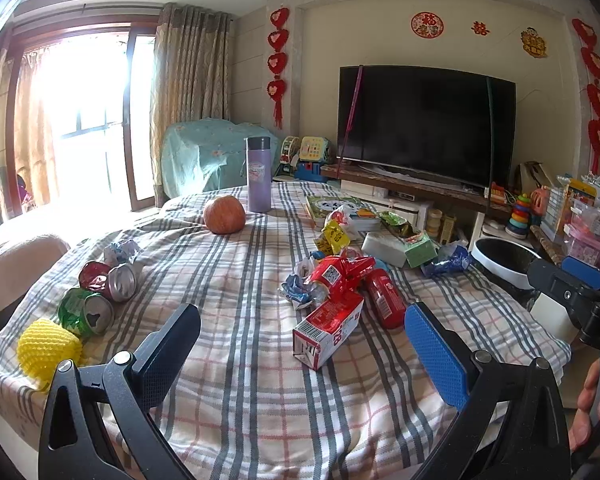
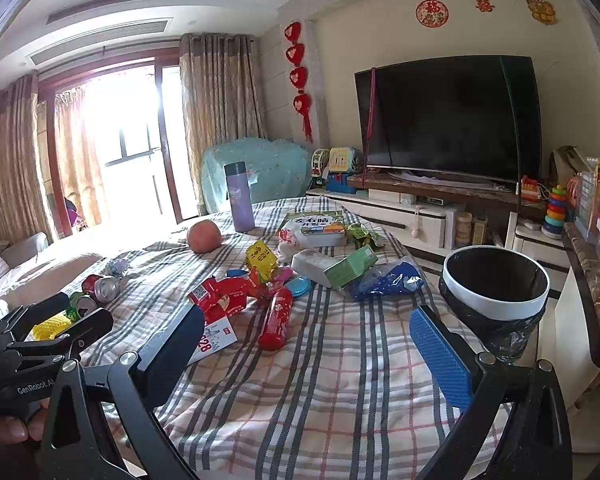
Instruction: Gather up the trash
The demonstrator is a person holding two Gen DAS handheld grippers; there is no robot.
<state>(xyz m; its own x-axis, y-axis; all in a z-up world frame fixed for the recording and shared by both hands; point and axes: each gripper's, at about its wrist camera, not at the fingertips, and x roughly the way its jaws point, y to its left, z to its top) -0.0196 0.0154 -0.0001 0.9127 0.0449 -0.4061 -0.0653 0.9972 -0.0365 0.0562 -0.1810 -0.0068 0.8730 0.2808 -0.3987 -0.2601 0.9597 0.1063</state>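
Trash lies on a table with a plaid cloth (image 1: pixel 236 360). A red and white carton (image 1: pixel 327 330) lies just ahead of my left gripper (image 1: pixel 300 340), which is open and empty. Beside the carton are a red crumpled wrapper (image 1: pixel 340 274) and a red can (image 1: pixel 385 298). Two crushed cans (image 1: pixel 100 296) and a yellow foam net (image 1: pixel 46 346) lie at the left. My right gripper (image 2: pixel 306 338) is open and empty above the cloth, with the red can (image 2: pixel 276 320) ahead. A white-rimmed bin with a black liner (image 2: pixel 496 296) stands at the table's right edge.
An apple (image 1: pixel 224 214) and a purple flask (image 1: pixel 259 174) stand at the far side. A book (image 2: pixel 318 226), a green box (image 2: pixel 352 266), a blue bag (image 2: pixel 388 278) and yellow wrappers (image 2: pixel 262 256) lie far right. A TV (image 2: pixel 448 116) and a toy shelf stand behind.
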